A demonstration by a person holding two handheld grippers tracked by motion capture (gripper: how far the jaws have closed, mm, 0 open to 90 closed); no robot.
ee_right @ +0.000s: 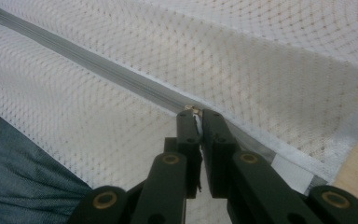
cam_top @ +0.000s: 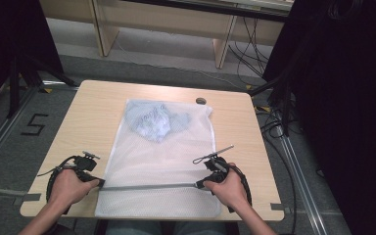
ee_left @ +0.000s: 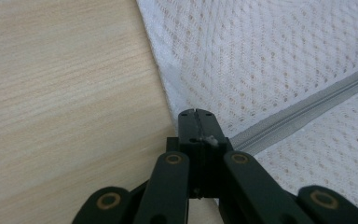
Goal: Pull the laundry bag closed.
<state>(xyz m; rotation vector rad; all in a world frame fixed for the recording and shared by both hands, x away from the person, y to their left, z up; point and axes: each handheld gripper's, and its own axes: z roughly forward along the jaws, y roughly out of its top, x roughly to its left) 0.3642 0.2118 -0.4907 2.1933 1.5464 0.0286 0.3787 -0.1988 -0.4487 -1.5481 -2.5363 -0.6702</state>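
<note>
Mesh fabric of a white laundry bag is spread flat on the wooden table, with its long axis running from the near edge toward the far edge as seen in the high view; the bag's near end hangs slightly over the table's front edge. A grey zipper is laid across the bag near that front end, at right angles to the long axis, stretching from the left side to the right side. Inside the bag, toward its far end, a crumpled light blue garment is seen through the mesh. A small dark round object rests on the table just beyond the bag's far right corner.

The left gripper is held at the bag's left edge, where the zipper ends; its jaws are pressed together on the fabric there, with a scrap of white pinched between them. The right gripper is held at the right end of the zipper, its jaws clamped on the small metal zipper pull. Blue denim of the person's trousers is seen below the overhanging mesh in the right gripper view.
</note>
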